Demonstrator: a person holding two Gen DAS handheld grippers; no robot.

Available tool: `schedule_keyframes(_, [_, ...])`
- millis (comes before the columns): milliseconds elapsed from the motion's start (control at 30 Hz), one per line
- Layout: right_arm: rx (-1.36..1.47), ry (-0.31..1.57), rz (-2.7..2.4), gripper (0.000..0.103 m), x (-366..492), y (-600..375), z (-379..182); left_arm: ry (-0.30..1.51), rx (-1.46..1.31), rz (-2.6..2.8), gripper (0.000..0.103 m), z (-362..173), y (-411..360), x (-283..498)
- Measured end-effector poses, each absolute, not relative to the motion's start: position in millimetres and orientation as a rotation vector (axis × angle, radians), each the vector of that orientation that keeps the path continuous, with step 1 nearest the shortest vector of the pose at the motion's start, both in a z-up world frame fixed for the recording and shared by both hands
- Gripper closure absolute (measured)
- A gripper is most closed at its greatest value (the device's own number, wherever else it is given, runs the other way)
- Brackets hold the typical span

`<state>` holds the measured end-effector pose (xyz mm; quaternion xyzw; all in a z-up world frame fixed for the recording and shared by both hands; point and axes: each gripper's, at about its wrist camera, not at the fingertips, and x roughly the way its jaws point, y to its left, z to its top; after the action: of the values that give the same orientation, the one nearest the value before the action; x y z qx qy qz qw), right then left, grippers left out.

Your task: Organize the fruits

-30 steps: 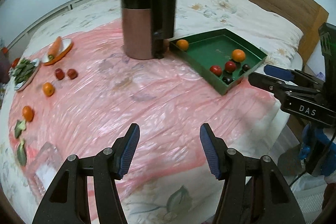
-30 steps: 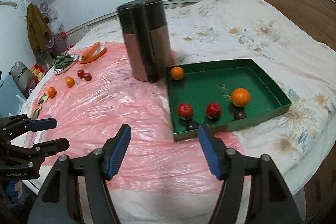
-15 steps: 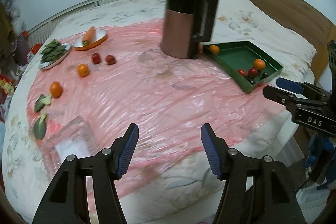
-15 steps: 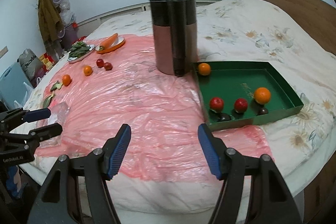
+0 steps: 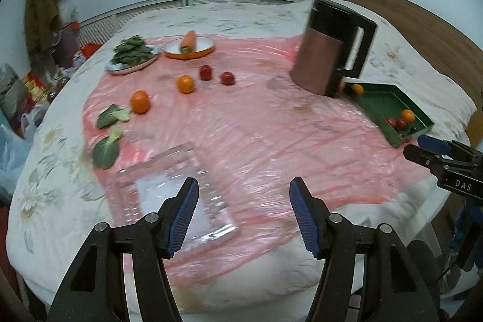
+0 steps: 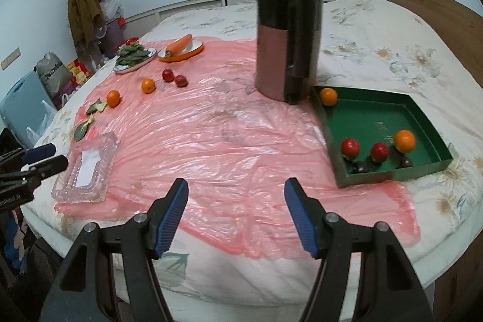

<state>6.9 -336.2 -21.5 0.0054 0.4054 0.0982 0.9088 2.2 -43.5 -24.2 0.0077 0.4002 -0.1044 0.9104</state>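
Note:
A green tray (image 6: 371, 116) on the bed holds two oranges, two red fruits (image 6: 350, 147) and small dark fruits; it also shows in the left wrist view (image 5: 389, 103). Two oranges (image 5: 139, 101) and two red fruits (image 5: 227, 78) lie loose on the pink plastic sheet (image 5: 241, 125) at the far left; the oranges also show in the right wrist view (image 6: 148, 86). My left gripper (image 5: 243, 216) is open and empty above the sheet's near edge, over a clear glass tray (image 5: 169, 189). My right gripper (image 6: 235, 213) is open and empty, near the green tray.
A tall black-and-copper kettle (image 6: 286, 44) stands beside the green tray. A plate of greens (image 5: 132, 56) and an orange dish with a carrot (image 5: 190, 46) sit at the far side. Loose leaves (image 5: 107, 147) lie at the left. A wooden headboard (image 5: 422, 29) is at the right.
Both grippers have swung left and pulled back: the loose fruits and glass tray moved toward the view centre, the green tray toward the right. Both stay open.

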Motion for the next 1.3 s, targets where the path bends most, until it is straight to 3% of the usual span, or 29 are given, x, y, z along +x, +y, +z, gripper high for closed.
schedule_keyframes(700, [-0.062,0.925,0.371,0.000,46.0,-268.4,-55.2,0.863,-0.085,-0.023,0.045,-54.6,56.8,31.7])
schedule_keyframes(1300, [-0.019,0.925,0.481,0.000,138.4,-225.0,-81.4,0.875,-0.075,0.009,0.045,-63.1,89.1,133.7])
